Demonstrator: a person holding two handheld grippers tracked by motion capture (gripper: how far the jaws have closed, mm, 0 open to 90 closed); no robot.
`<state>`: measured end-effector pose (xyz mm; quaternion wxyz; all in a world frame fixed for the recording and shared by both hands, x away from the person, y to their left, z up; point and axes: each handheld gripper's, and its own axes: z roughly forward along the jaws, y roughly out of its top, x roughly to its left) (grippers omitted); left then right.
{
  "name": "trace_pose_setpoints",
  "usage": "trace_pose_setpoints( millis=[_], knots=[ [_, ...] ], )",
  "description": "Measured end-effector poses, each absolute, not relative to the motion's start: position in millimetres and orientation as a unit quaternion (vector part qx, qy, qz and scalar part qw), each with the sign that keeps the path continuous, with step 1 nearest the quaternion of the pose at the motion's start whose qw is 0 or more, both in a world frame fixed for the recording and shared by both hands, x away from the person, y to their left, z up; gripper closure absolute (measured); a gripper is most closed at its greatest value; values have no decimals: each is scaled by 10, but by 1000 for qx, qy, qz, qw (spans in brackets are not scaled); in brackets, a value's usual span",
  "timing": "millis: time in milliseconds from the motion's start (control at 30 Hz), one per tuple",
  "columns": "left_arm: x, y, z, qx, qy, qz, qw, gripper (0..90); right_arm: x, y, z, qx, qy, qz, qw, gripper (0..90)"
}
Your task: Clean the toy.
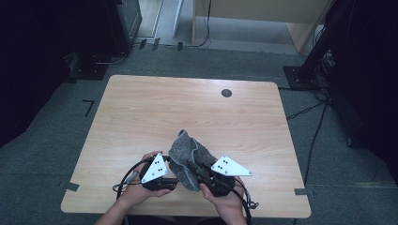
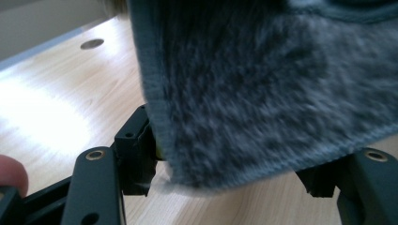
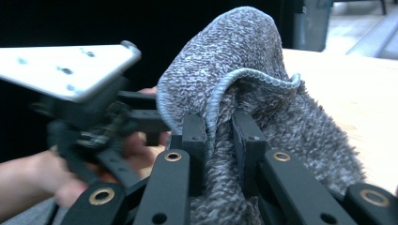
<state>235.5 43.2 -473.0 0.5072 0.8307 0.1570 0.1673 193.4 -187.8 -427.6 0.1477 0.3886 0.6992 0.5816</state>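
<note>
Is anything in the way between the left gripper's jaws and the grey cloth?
Nothing visible is. In the left gripper view the grey cloth hangs between the left gripper's open jaws, its hem against the left jaw. The right gripper is clamped on another fold of it, above the wooden table.

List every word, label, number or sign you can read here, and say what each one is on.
None can be read.
Grey cloth: no tag or print shows.
Grey plates on the left gripper and right gripper: holes, no text.
Table: bare wood with a round dark cap, unmarked.
Tape strips on the floor: blank.
</note>
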Motion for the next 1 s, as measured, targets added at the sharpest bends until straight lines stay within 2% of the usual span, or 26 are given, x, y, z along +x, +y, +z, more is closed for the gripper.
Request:
trace_pose_setpoints(
  millis=[67,167,300,400,533,600,733,867,933,1000],
  knots=[
    [2367,460,-4734,830,157,164,509,341,1993,-1958,-4307,412,700,559,165,787],
    [2393,485,-4721,826,163,160,516,341,2072,-2142,-4358,459,681,548,156,787],
    [2397,446,-4736,831,160,165,506,342,1989,-2103,-4214,408,679,594,140,785],
    [2359,434,-4705,825,149,159,522,342,1944,-1960,-4182,377,699,594,130,784],
    [2360,472,-4691,823,148,160,524,344,1991,-1996,-4267,399,698,578,139,782],
    [2370,496,-4686,820,151,159,528,344,2035,-2090,-4299,428,695,554,163,782],
    [2376,504,-4676,818,152,162,530,344,2064,-2257,-4290,455,662,579,142,780],
    [2358,470,-4680,821,145,159,529,344,1975,-2075,-4205,393,676,611,120,775],
    [2352,472,-4662,819,148,156,532,344,1968,-1985,-4230,386,695,592,131,772],
    [2365,500,-4668,816,150,150,538,344,2012,-2042,-4267,404,685,595,117,772]
  ],
)
